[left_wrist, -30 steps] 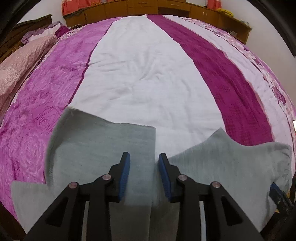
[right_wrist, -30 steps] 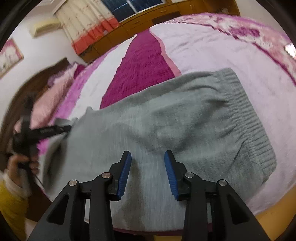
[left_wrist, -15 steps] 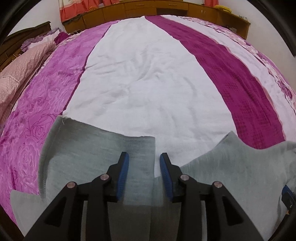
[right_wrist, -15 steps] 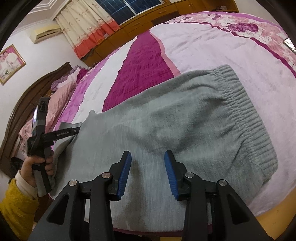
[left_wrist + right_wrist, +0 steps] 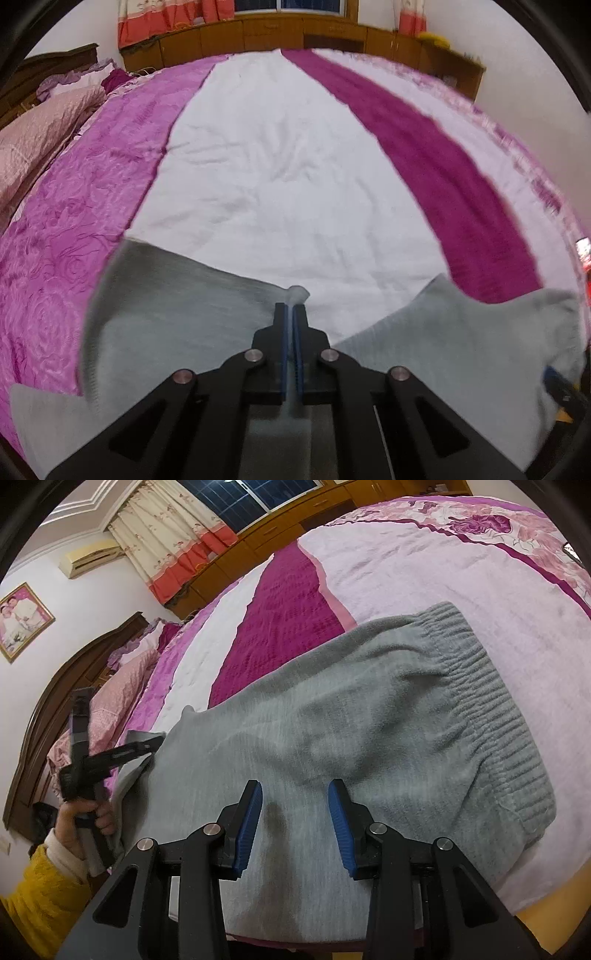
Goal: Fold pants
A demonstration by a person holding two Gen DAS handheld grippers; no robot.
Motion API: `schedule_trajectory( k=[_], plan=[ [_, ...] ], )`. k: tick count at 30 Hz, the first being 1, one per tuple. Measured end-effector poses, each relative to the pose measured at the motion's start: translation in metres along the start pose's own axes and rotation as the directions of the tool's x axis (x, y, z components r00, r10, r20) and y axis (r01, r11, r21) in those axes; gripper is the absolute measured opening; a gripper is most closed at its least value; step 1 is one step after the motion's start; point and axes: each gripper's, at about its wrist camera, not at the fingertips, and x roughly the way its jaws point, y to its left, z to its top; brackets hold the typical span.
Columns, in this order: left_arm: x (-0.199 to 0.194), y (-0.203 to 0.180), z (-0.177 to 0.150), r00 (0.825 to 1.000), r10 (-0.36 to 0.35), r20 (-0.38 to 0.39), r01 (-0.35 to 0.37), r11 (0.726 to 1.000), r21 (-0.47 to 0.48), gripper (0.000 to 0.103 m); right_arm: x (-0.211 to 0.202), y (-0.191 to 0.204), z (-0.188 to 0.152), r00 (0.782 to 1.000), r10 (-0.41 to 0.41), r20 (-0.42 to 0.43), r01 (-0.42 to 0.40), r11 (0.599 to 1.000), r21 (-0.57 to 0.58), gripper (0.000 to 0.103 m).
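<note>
Grey fleece pants (image 5: 369, 738) lie across the near edge of the bed, ribbed waistband (image 5: 491, 716) to the right. My left gripper (image 5: 293, 314) is shut on the corner of a pant leg hem (image 5: 297, 293), with the grey leg (image 5: 166, 306) spreading to its left. It also shows in the right wrist view (image 5: 155, 740), at the pants' left end. My right gripper (image 5: 295, 805) is open, hovering just above the pants' middle near the bed's front edge. Its blue tip shows at the far right of the left wrist view (image 5: 554, 380).
The bedspread has pink (image 5: 74, 221), white (image 5: 277, 184) and magenta (image 5: 443, 177) stripes. Pink pillows (image 5: 33, 125) and a dark wooden headboard (image 5: 55, 694) are at the left. Wooden cabinets (image 5: 332, 33) and curtains line the far wall.
My left gripper has closed on the hem corner of the pant leg, bunching the cloth between its pads. My right gripper has stayed open over the pants.
</note>
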Motion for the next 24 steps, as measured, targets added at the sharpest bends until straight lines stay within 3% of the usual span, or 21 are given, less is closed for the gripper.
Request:
schedule_trajectory(
  k=[4, 9, 17, 24],
  plan=[
    [-0.045, 0.023, -0.005, 0.997, -0.010, 0.070, 0.013, 0.999, -0.040, 0.003, 0.000, 0.000, 0.000, 1.000, 0.002, 0.001, -0.002, 1.000, 0.005, 0.031],
    [-0.095, 0.066, -0.026, 0.988, 0.025, 0.152, -0.008, 0.993, -0.116, 0.003, 0.001, 0.001, 0.001, 1.000, -0.003, 0.003, 0.003, 1.000, -0.002, 0.031],
    [-0.143, 0.133, -0.078, 0.978, 0.141, 0.151, -0.106, 0.969, -0.221, 0.003, 0.003, 0.006, -0.001, 1.000, -0.027, 0.013, 0.027, 0.999, -0.022, 0.031],
    [-0.159, 0.180, -0.130, 0.978, 0.171, 0.122, -0.119, 0.931, -0.345, 0.003, 0.005, 0.015, -0.004, 0.997, -0.071, 0.022, 0.073, 0.995, -0.069, 0.031]
  ],
)
